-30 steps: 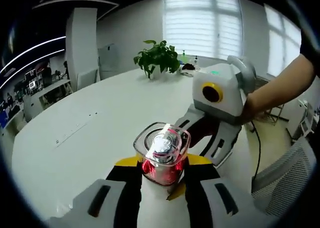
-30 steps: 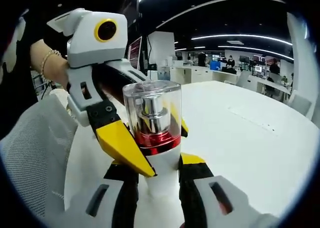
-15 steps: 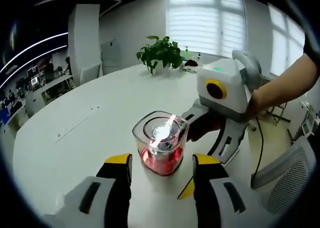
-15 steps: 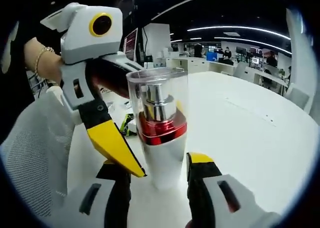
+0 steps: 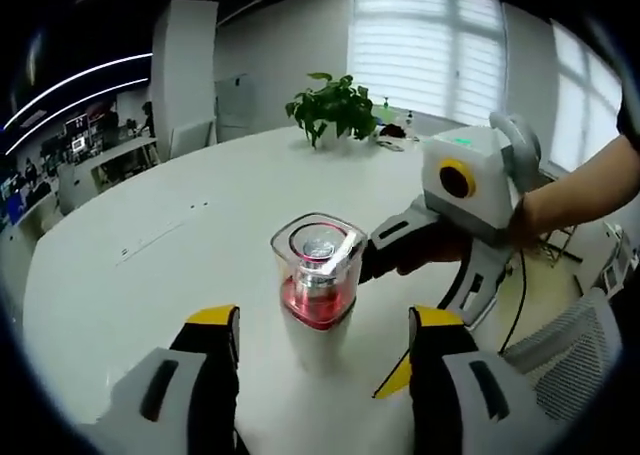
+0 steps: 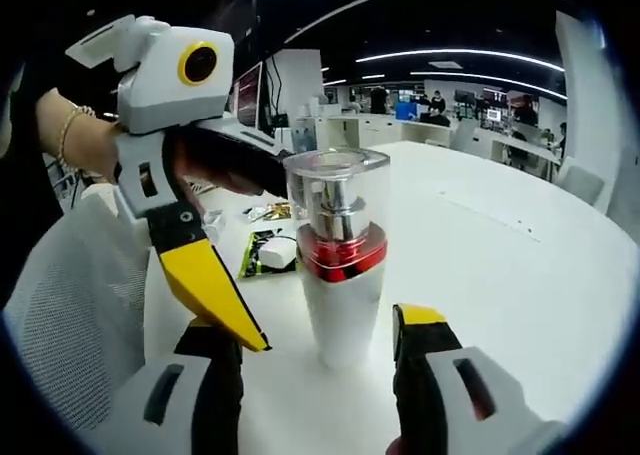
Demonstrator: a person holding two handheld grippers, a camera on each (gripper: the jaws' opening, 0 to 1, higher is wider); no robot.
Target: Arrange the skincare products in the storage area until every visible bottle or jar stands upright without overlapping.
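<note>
In the left gripper view, the left gripper (image 5: 322, 340) is standing with its yellow-tipped jaws spread wide, one on each side of the bottle (image 5: 318, 285) and clear of it. The bottle, white-bodied with a red band and a clear cap over a silver pump, is standing upright on the white table (image 5: 150, 265), just ahead of the jaws. Beyond the bottle on the right, the right gripper (image 5: 470, 220) is reaching in, held by a hand (image 5: 525, 220). Farther back a potted plant (image 5: 335, 110) is sitting on the table, with blinds (image 5: 430, 45) behind it. In the right gripper view, the right gripper (image 6: 325, 340) is likewise gaping wide, its jaws flanking the bottle (image 6: 340, 265) without touching, and the bottle is resting upright on the table (image 6: 520, 265) between them. The left gripper (image 6: 175, 175) is coming in from the left, one yellow tip just beside the bottle's base, gripped by a hand (image 6: 85, 145) wearing a bracelet. A mesh chair (image 6: 70, 305) is showing at the left, small packets (image 6: 262, 253) are lying on the table behind the bottle, and office desks (image 6: 440, 115) are stretching away in the distance.
</note>
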